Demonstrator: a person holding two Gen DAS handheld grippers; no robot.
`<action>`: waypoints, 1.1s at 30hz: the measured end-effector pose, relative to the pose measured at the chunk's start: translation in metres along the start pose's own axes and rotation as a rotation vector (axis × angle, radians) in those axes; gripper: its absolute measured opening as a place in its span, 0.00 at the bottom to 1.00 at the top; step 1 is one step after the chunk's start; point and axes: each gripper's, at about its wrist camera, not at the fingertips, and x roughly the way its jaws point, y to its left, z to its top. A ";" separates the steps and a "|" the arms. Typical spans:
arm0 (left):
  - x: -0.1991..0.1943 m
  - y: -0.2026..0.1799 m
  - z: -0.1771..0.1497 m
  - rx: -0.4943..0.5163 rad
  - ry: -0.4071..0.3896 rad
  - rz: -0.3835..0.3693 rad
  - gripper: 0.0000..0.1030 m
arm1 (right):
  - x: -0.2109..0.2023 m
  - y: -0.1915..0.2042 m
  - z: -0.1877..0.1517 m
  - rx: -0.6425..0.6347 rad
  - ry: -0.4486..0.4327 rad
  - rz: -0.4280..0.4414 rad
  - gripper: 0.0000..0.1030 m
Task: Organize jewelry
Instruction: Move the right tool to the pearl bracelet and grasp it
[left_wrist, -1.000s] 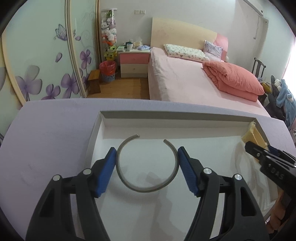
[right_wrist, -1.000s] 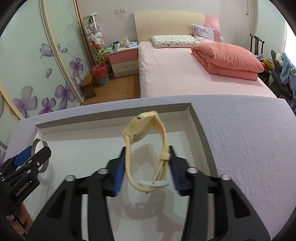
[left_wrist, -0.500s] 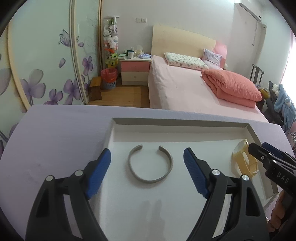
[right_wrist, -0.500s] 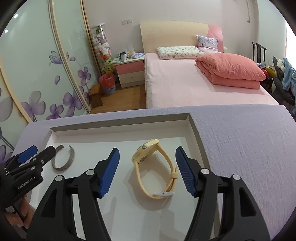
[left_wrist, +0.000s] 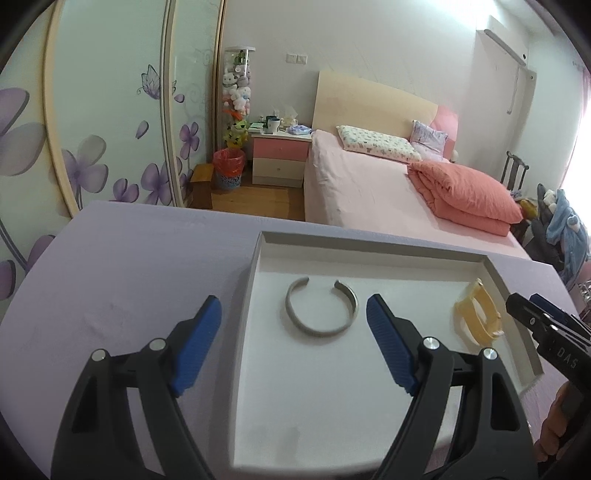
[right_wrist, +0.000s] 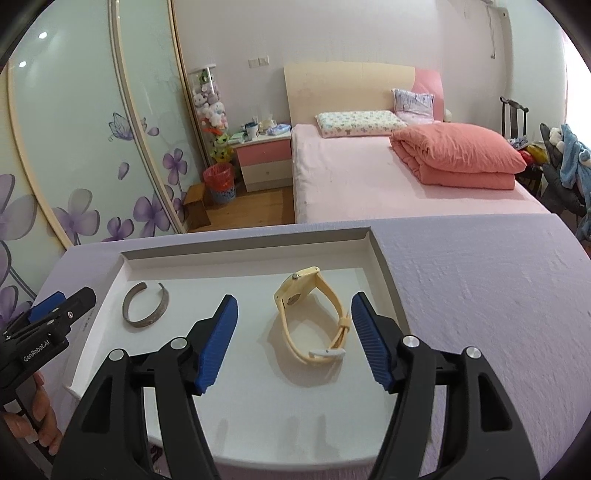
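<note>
Both grippers have let go and drawn back from the pieces they gripped a second ago: the left gripper (left_wrist: 293, 345) stands with its blue pads spread wide and nothing between them, and the right gripper (right_wrist: 293, 339) is likewise released, its jaws parted with no contact on anything. Just beyond the left gripper's pads, the silver open bangle (left_wrist: 322, 311) lies flat on the floor of the shallow white tray (left_wrist: 373, 246), its gap turned toward the far rim, where earlier it sat squeezed between the pads. To its right, well apart from it, the pale yellow watch (right_wrist: 312, 319) now rests on its side with the strap looped and the face toward the far left, no longer held upright in the right gripper; its strap lies close to the right pad but clear of it. The tray sits on a lilac-covered table (right_wrist: 491, 291), with a pink bed (right_wrist: 388, 184) in the room beyond. Part of a hand (right_wrist: 44, 417) shows at the near left of the right view, holding the left tool. With both items laid side by side in the tray, this placing step looks complete.
</note>
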 end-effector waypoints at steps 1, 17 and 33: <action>-0.005 0.002 -0.004 -0.002 -0.003 -0.007 0.77 | -0.007 -0.001 -0.003 -0.004 -0.012 0.004 0.63; -0.107 0.027 -0.075 0.022 -0.115 -0.052 0.82 | -0.087 -0.028 -0.074 -0.026 -0.037 0.038 0.66; -0.149 0.025 -0.135 0.095 -0.152 -0.037 0.83 | -0.079 -0.058 -0.124 0.035 0.074 -0.045 0.52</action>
